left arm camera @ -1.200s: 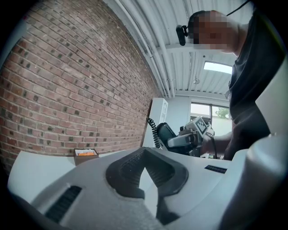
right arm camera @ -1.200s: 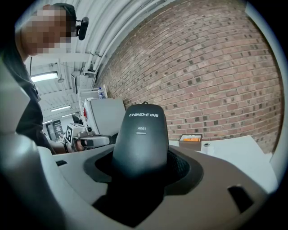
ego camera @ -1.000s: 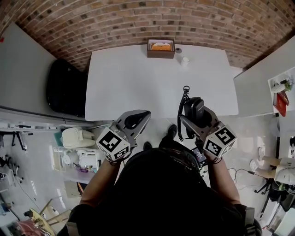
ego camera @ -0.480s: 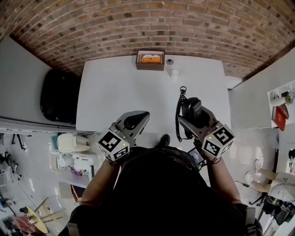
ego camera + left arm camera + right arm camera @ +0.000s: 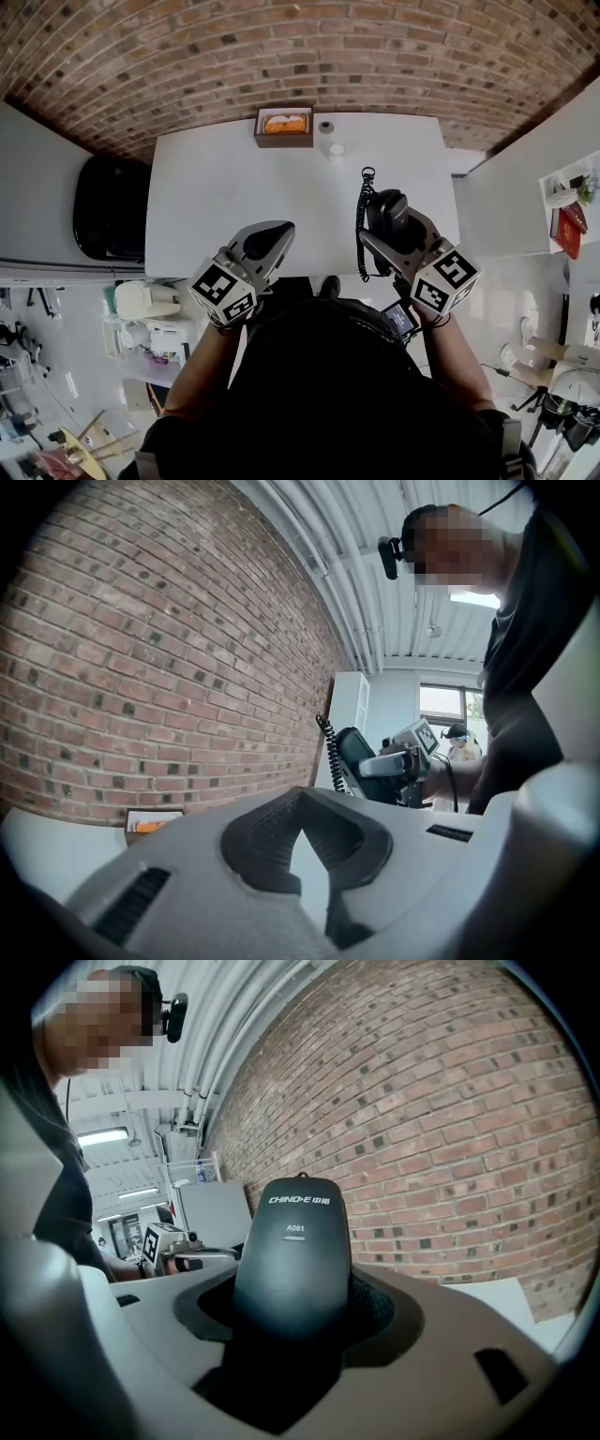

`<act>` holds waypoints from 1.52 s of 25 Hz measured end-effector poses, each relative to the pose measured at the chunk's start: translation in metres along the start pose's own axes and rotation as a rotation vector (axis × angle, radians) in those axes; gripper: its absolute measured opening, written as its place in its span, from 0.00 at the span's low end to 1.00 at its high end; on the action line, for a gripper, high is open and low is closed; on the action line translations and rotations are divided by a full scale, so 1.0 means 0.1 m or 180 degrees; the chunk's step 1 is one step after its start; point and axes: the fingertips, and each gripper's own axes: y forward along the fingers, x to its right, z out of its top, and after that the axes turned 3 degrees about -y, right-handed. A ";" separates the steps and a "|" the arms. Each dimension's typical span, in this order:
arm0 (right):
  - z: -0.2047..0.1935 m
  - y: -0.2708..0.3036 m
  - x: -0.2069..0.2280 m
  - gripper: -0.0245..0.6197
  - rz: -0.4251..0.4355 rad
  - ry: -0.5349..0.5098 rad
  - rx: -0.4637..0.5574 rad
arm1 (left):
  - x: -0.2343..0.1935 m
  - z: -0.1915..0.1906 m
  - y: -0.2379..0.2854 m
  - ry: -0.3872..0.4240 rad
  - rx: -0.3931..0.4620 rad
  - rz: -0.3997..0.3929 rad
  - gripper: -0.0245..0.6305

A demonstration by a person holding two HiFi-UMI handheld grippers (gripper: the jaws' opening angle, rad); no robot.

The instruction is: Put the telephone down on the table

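Observation:
The black telephone handset (image 5: 387,207) with its coiled cord (image 5: 361,217) is held in my right gripper (image 5: 392,228), above the near right part of the white table (image 5: 234,187). In the right gripper view the handset (image 5: 292,1260) stands upright between the jaws, which are shut on it. My left gripper (image 5: 272,236) hovers over the table's near edge, shut with nothing in it; its pads meet at the tips (image 5: 298,799). From the left gripper view, the telephone (image 5: 356,761) and the right gripper (image 5: 405,758) show to the right.
A brown box (image 5: 284,126) with something orange inside sits at the table's far edge against the brick wall. Two small cups (image 5: 325,127) (image 5: 336,149) stand beside it. A black chair (image 5: 108,206) is left of the table, and white cabinets stand at the right.
The table has slid down and nearer in the head view, so both grippers now reach over its near edge. The handset stays in the right gripper; the left stays shut.

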 end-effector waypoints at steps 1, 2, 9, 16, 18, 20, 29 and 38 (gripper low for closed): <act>-0.01 -0.01 0.01 0.48 -0.0021 0.0006 0.0000 | 0.01 0.00 0.04 0.0010 -0.0003 -0.0036 0.05; -0.03 -0.03 0.03 0.48 -0.0048 0.0016 0.0001 | 0.02 -0.01 0.09 0.0022 -0.0009 -0.0075 0.05; -0.03 -0.05 0.17 0.48 -0.0189 0.0062 0.0019 | -0.03 0.04 0.33 0.0038 -0.0024 -0.0224 0.05; -0.09 0.11 0.32 0.48 -0.0231 0.0140 -0.0082 | -0.22 0.04 0.47 -0.0040 -0.0053 -0.0255 0.05; -0.12 0.20 0.35 0.48 -0.0229 0.0158 -0.0124 | -0.31 0.04 0.49 -0.0071 -0.0062 -0.0238 0.05; -0.16 0.30 0.39 0.48 -0.0225 0.0157 -0.0195 | -0.40 0.02 0.50 -0.0110 -0.0079 -0.0230 0.05; -0.46 0.79 0.56 0.48 -0.0213 0.0222 -0.0548 | -0.85 -0.11 0.52 -0.0302 -0.0190 -0.0195 0.05; -0.90 1.23 0.81 0.48 -0.0210 0.0326 -0.0861 | -1.18 -0.33 0.52 -0.0441 -0.0323 -0.0192 0.05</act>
